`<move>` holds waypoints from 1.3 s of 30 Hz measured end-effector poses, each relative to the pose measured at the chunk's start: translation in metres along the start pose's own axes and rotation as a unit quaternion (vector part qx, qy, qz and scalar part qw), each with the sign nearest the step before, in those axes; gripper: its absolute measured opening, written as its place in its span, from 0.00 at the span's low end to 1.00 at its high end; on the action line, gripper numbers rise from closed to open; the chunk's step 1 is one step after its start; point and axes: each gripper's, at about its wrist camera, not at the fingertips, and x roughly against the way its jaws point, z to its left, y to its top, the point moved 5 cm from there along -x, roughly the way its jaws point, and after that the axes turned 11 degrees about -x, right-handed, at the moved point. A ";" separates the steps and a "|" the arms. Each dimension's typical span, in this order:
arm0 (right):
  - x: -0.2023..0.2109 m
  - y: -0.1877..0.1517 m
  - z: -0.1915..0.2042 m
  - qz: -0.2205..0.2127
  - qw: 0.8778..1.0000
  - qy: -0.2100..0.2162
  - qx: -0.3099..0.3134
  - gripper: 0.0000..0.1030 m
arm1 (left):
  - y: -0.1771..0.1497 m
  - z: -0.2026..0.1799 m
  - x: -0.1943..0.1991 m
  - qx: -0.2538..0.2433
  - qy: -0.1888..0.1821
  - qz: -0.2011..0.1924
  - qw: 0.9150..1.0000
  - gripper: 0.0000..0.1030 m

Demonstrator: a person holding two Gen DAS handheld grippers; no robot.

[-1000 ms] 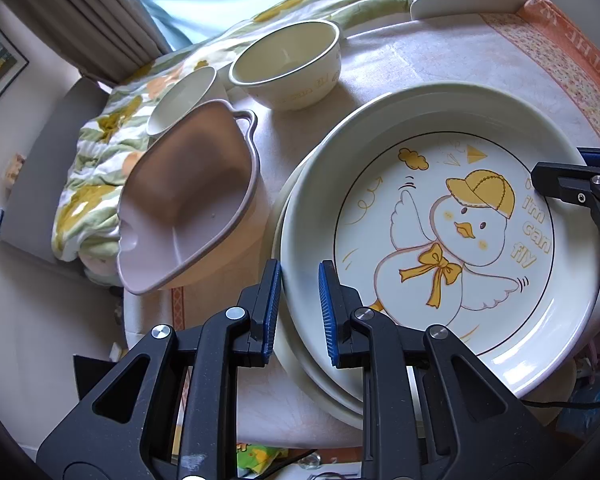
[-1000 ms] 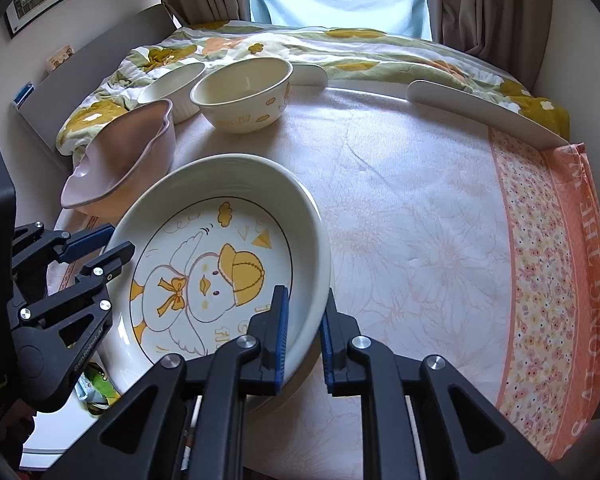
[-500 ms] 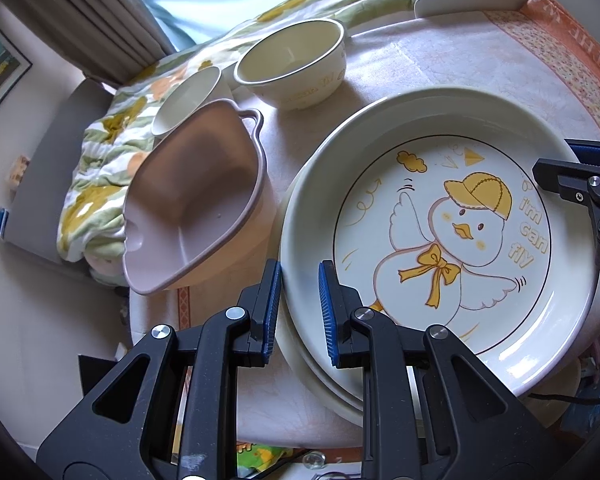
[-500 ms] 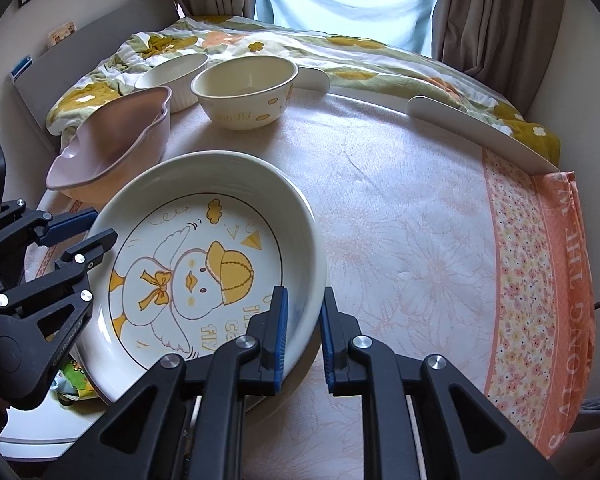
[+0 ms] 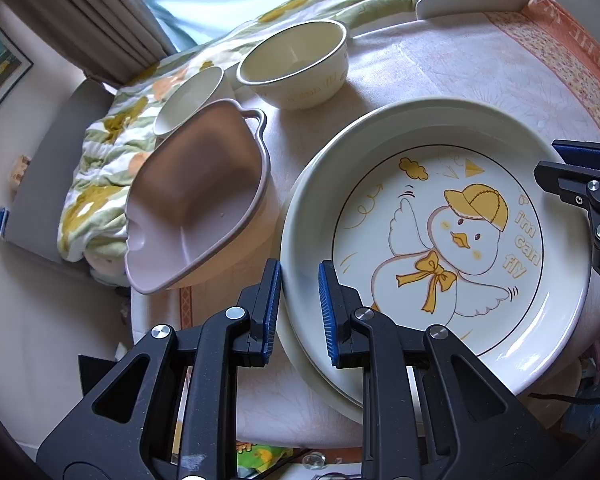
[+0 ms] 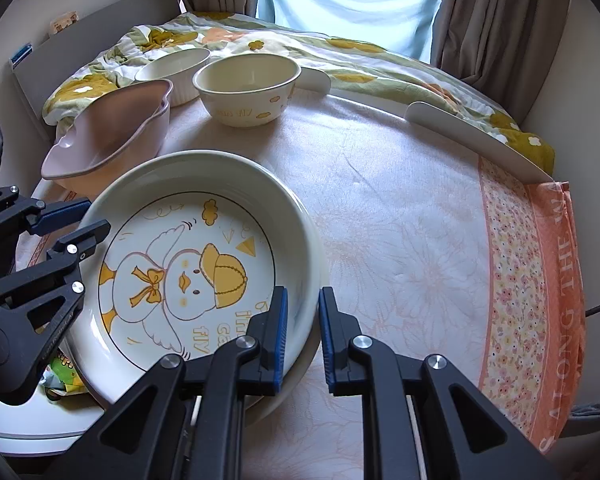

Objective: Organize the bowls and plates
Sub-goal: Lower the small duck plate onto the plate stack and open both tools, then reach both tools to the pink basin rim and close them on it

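Observation:
A cream plate printed with a yellow-capped duck (image 5: 452, 240) (image 6: 188, 276) lies on top of a plain cream plate (image 5: 300, 364) (image 6: 296, 384) at the table's near left. My left gripper (image 5: 299, 308) (image 6: 94, 216) is shut on the duck plate's left rim. On the opposite rim my right gripper (image 6: 303, 336) (image 5: 548, 158) is shut too. A pink heart-shaped bowl (image 5: 196, 200) (image 6: 112, 132) stands just beyond the plates. Behind it are a cream bowl (image 5: 296, 68) (image 6: 246, 84) and a white ribbed bowl (image 5: 188, 96) (image 6: 172, 68).
The round table (image 6: 400, 240) wears a pale floral cloth with an orange border (image 6: 552, 280) at the right. White edge guards (image 6: 472, 140) line its far rim. A bed with a flowered quilt (image 6: 360, 56) lies behind, under curtains.
The right gripper has rolled a little and the duck plate sits flatter over the plate below. The left gripper's view has barely shifted. Both grips are unchanged.

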 end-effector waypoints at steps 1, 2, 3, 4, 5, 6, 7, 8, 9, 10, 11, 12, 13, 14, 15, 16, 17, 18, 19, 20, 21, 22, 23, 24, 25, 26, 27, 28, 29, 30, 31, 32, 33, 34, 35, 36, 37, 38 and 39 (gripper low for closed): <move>0.000 0.000 0.000 0.000 1.000 0.001 -0.001 0.14 | 0.000 0.001 0.000 0.002 -0.003 0.000 1.000 0.17; 0.000 0.000 -0.001 0.000 1.000 0.004 -0.003 0.14 | 0.000 0.002 0.001 0.005 -0.007 0.001 1.000 0.17; 0.001 0.001 -0.002 0.000 1.000 0.008 -0.008 0.14 | 0.000 0.004 0.002 0.011 -0.015 0.000 1.000 0.17; 0.004 0.002 -0.004 -0.004 1.000 0.014 -0.014 0.14 | 0.000 0.008 0.005 0.021 -0.022 -0.002 1.000 0.17; 0.008 0.003 -0.006 -0.009 1.000 0.021 -0.021 0.14 | 0.000 0.011 0.008 0.030 -0.028 -0.006 0.999 0.17; 0.012 0.005 -0.007 -0.015 0.999 0.026 -0.025 0.14 | 0.000 0.014 0.011 0.039 -0.035 -0.010 0.999 0.17; 0.016 0.008 -0.008 -0.019 0.999 0.030 -0.029 0.14 | 0.000 0.019 0.016 0.049 -0.039 -0.014 0.998 0.17; 0.021 0.011 -0.009 -0.023 0.999 0.036 -0.032 0.14 | 0.001 0.023 0.020 0.058 -0.045 -0.018 0.997 0.17; 0.025 0.013 -0.009 -0.028 0.998 0.042 -0.034 0.14 | 0.001 0.028 0.024 0.071 -0.054 -0.021 0.996 0.21; 0.029 0.016 -0.010 -0.029 0.998 0.046 -0.036 0.14 | 0.001 0.033 0.028 0.084 -0.061 -0.022 0.994 0.36; 0.032 0.020 -0.010 -0.028 0.997 0.054 -0.038 0.14 | 0.001 0.039 0.032 0.097 -0.064 -0.024 0.993 0.51; 0.034 0.023 -0.010 -0.025 0.997 0.063 -0.039 0.15 | 0.000 0.049 0.039 0.117 -0.063 -0.033 0.991 0.81; 0.038 0.026 -0.010 -0.023 0.996 0.073 -0.040 0.25 | -0.001 0.058 0.048 0.134 -0.057 -0.047 0.988 0.97; 0.043 0.031 -0.010 -0.026 0.995 0.084 -0.041 0.48 | -0.003 0.068 0.056 0.151 -0.050 -0.061 0.985 1.00; 0.047 0.035 -0.009 -0.029 0.994 0.093 -0.039 0.63 | -0.004 0.076 0.063 0.162 -0.047 -0.069 0.983 1.00; 0.052 0.040 -0.008 -0.033 0.993 0.105 -0.037 0.89 | -0.006 0.086 0.069 0.177 -0.047 -0.071 0.981 1.00; 0.058 0.046 -0.006 -0.039 0.992 0.116 -0.033 0.96 | -0.010 0.098 0.073 0.197 -0.051 -0.071 0.977 1.00; 0.063 0.052 -0.003 -0.045 0.991 0.126 -0.028 0.96 | -0.014 0.108 0.074 0.214 -0.056 -0.072 0.973 1.00; 0.067 0.059 0.000 -0.050 0.990 0.132 -0.020 0.96 | -0.019 0.122 0.075 0.240 -0.069 -0.073 0.965 1.00; 0.071 0.068 0.005 -0.056 0.989 0.136 -0.010 0.96 | -0.024 0.135 0.073 0.258 -0.079 -0.073 0.960 1.00; 0.073 0.075 0.010 -0.056 0.989 0.139 0.000 0.96 | -0.030 0.150 0.070 0.282 -0.092 -0.070 0.952 1.00; 0.075 0.084 0.017 -0.050 0.989 0.140 0.012 0.96 | -0.036 0.161 0.065 0.303 -0.105 -0.067 0.945 1.00; 0.075 0.092 0.025 -0.041 0.989 0.140 0.022 0.96 | -0.041 0.172 0.060 0.318 -0.116 -0.064 0.939 1.00; 0.075 0.100 0.032 -0.038 0.989 0.143 0.028 0.96 | -0.048 0.182 0.054 0.334 -0.126 -0.061 0.932 1.00; 0.074 0.108 0.039 -0.039 0.989 0.142 0.030 0.96 | -0.053 0.192 0.044 0.351 -0.140 -0.059 0.924 1.00; 0.071 0.115 0.048 -0.037 0.988 0.146 0.031 0.96 | -0.056 0.198 0.035 0.364 -0.155 -0.059 0.917 1.00; 0.063 0.121 0.057 -0.028 0.987 0.157 0.034 0.96 | -0.057 0.203 0.026 0.372 -0.166 -0.056 0.912 0.99; 0.053 0.126 0.066 -0.014 0.985 0.167 0.034 0.96 | -0.058 0.206 0.013 0.379 -0.183 -0.053 0.906 0.99; 0.039 0.130 0.075 0.001 0.985 0.172 0.029 0.96 | -0.060 0.206 0.004 0.381 -0.194 -0.048 0.903 0.97; 0.026 0.133 0.082 0.015 0.984 0.175 0.023 0.96 | -0.060 0.204 -0.006 0.380 -0.206 -0.042 0.901 0.92; 0.010 0.135 0.090 0.032 0.983 0.180 0.016 0.95 | -0.058 0.202 -0.019 0.374 -0.219 -0.034 0.900 0.83; -0.005 0.135 0.097 0.044 0.982 0.182 0.009 0.93 | -0.058 0.197 -0.028 0.368 -0.230 -0.028 0.900 0.78; -0.019 0.135 0.103 0.056 0.982 0.182 0.002 0.89 | -0.057 0.193 -0.038 0.362 -0.240 -0.022 0.900 0.70; -0.031 0.134 0.108 0.069 0.981 0.181 -0.003 0.79 | -0.057 0.190 -0.048 0.357 -0.248 -0.016 0.900 0.66; -0.044 0.130 0.113 0.083 0.980 0.181 -0.008 0.68 | -0.056 0.186 -0.056 0.353 -0.255 -0.010 0.900 0.63; -0.053 0.127 0.118 0.094 0.979 0.182 -0.011 0.64 | -0.056 0.182 -0.065 0.350 -0.263 -0.005 0.899 0.54; -0.062 0.124 0.123 0.103 0.978 0.180 -0.010 0.59 | -0.055 0.179 -0.072 0.347 -0.271 0.000 0.898 0.45; -0.068 0.122 0.126 0.107 0.978 0.178 -0.009 0.54 | -0.055 0.177 -0.078 0.341 -0.274 -0.001 0.899 0.41; -0.073 0.121 0.129 0.112 0.978 0.178 -0.008 0.52 | -0.054 0.174 -0.083 0.338 -0.279 0.001 0.899 0.36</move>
